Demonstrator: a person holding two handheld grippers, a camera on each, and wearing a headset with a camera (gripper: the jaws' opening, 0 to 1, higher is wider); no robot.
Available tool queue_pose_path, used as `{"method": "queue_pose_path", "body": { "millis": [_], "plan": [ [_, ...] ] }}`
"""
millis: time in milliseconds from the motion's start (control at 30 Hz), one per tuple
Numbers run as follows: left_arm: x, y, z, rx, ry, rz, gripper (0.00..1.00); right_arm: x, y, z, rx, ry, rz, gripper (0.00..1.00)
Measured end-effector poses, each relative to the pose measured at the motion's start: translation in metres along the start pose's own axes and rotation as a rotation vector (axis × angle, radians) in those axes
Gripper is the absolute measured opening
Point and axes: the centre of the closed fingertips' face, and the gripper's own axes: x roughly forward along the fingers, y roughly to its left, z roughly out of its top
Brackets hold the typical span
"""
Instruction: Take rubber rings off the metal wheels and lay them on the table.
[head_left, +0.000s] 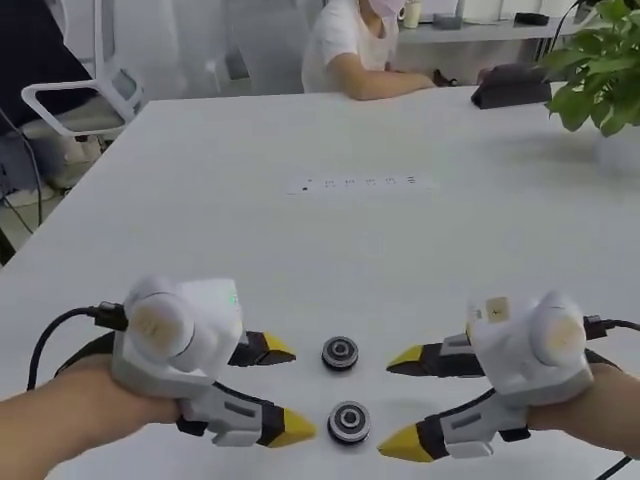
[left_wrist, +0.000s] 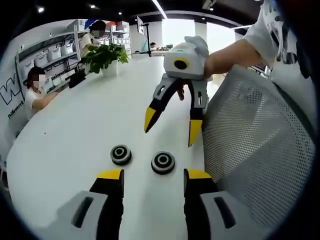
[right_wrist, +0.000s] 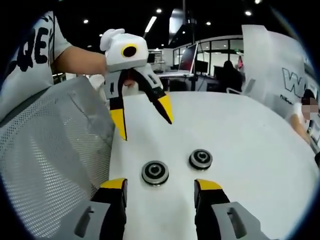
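Now my left hand-held gripper (head_left: 285, 388) and right hand-held gripper (head_left: 402, 400), both spread wide, flank the nearer wheel (head_left: 349, 421), left slightly closer.

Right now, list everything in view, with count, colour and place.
Table: one, white.
Far wheel: one, silver and black, front centre of the table.
Near wheel: one, same colours, just nearer the front edge.
Socket panel: one, white, mid-table.
Plant: one, green, far right.
Seated person: one, white top, far side.
Chair: one, white, far left.
Left gripper: one, white, yellow-tipped jaws open.
Right gripper: one, same colours, jaws open.
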Motion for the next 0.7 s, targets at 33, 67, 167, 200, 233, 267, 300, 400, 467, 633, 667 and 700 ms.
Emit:
{"method": "queue_pose_path", "body": {
  "millis": [33,67,167,200,233,267,300,400,467,633,667,700],
  "plan": [
    [0.001,-0.001,0.001,0.004,0.0,-0.005,0.42,0.001,0.0,0.0,0.0,0.0,0.001,0.52],
    [0.004,-0.002,0.002,0.009,0.001,-0.014,0.41,0.001,0.0,0.0,0.0,0.001,0.001,0.52],
    [0.009,-0.004,0.003,0.013,0.004,-0.027,0.39,0.003,0.0,-0.002,0.001,0.004,0.007,0.52],
    [0.01,-0.004,0.003,0.013,0.004,-0.03,0.38,0.003,0.0,-0.002,0.003,0.004,0.008,0.52],
    [0.012,-0.005,0.003,0.011,0.004,-0.035,0.37,0.004,0.0,-0.002,0.007,0.005,0.01,0.51],
    [0.014,-0.005,0.003,0.01,0.005,-0.039,0.36,0.004,0.0,-0.002,0.007,0.005,0.012,0.51],
    [0.016,-0.005,0.003,0.007,0.007,-0.043,0.35,0.004,0.0,-0.002,0.007,0.005,0.013,0.51],
    [0.02,-0.005,0.003,0.008,0.009,-0.046,0.35,0.005,0.0,-0.003,0.006,0.008,0.017,0.5],
    [0.024,-0.006,0.004,0.004,0.008,-0.052,0.34,0.006,0.0,-0.003,0.009,0.008,0.018,0.5],
    [0.032,-0.009,0.005,-0.004,0.005,-0.071,0.29,0.008,0.0,-0.002,0.019,0.003,0.022,0.49],
    [0.033,-0.009,0.005,-0.006,0.007,-0.073,0.28,0.008,0.0,-0.002,0.019,0.004,0.022,0.49],
    [0.035,-0.01,0.004,-0.012,0.011,-0.075,0.27,0.008,0.0,-0.002,0.017,0.005,0.023,0.48]
  ]
}}
